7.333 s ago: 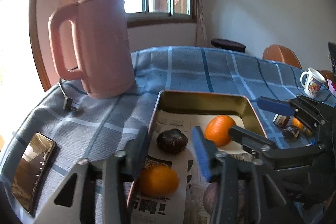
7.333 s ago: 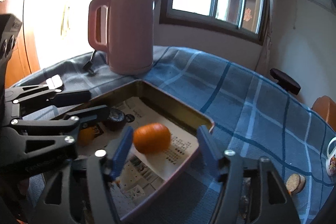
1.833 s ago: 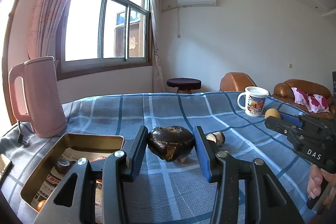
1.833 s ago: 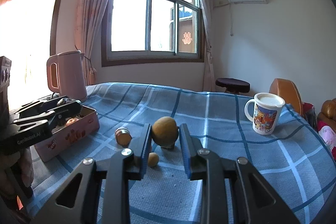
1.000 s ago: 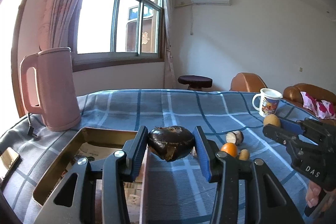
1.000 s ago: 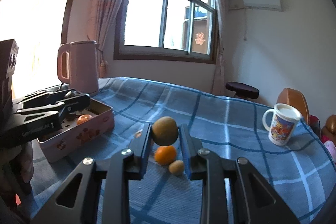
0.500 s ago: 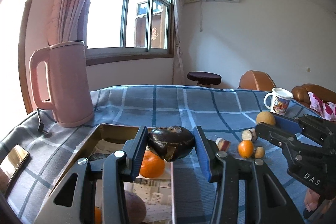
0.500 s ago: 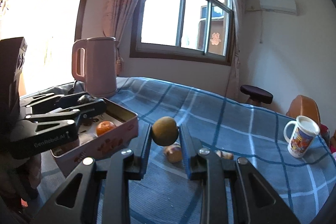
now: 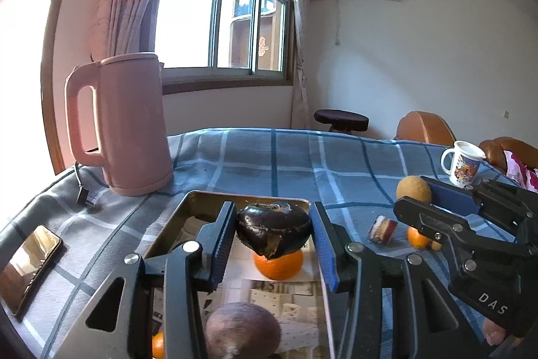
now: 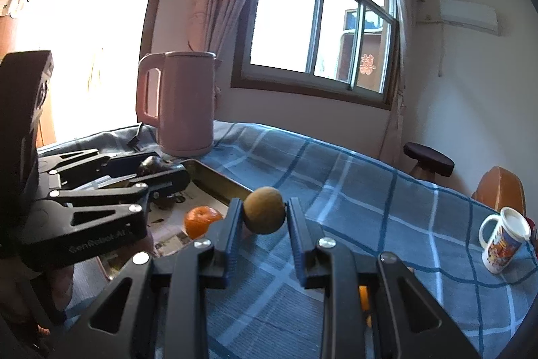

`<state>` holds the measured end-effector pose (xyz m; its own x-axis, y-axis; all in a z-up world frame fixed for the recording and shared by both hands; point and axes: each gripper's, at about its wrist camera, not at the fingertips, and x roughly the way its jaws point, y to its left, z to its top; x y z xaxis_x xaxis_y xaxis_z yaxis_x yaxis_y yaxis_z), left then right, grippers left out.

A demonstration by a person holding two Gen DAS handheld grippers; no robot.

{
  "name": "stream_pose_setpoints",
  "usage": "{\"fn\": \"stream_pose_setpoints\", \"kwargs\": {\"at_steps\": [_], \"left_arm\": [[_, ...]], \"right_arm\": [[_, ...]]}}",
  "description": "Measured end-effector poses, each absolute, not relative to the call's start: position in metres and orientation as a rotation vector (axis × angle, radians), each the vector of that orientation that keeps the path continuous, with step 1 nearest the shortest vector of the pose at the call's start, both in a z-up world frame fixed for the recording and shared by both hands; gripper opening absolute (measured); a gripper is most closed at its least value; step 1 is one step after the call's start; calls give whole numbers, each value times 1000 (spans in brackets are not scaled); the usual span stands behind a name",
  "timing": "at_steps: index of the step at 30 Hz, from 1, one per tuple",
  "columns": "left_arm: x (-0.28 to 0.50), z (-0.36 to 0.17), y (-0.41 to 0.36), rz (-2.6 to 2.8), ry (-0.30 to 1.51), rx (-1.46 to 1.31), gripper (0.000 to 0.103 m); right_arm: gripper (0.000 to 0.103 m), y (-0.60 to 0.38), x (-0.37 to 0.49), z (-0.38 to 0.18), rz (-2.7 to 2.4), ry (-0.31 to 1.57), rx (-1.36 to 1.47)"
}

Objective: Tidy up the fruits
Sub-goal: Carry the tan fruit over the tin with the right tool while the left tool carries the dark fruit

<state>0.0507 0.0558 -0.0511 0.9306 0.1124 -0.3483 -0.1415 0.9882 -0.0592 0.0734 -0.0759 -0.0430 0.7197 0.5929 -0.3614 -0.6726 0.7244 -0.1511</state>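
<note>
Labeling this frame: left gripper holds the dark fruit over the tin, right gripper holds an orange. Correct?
Not quite. The right gripper holds a round brownish-yellow fruit, not an orange, as the right wrist view shows. The left gripper does hold the dark fruit over the tin.

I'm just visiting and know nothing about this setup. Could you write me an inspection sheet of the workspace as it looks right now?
Surface: blue checked tablecloth.
Job's things: paper-lined rectangular metal tin holds an orange tangerine and a brown round fruit; another small orange lies on the cloth.
Clutter: pink plastic kettle, printed white mug, smartphone.
Grippers: left gripper shut on a dark purple fruit above the tin; right gripper shut on a tan round fruit.
Cables: black kettle plug on the cloth.
Surroundings: window, dark stool.
</note>
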Motion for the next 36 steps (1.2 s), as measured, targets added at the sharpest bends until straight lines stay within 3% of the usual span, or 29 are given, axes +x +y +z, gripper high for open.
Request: {"fn": "stream_pose_setpoints", "kwargs": {"at_steps": [36], "left_arm": [[55,-63,111,211,475,-116,47]], "right_arm": [[30,6,74,-73,834,437,-386]]}}
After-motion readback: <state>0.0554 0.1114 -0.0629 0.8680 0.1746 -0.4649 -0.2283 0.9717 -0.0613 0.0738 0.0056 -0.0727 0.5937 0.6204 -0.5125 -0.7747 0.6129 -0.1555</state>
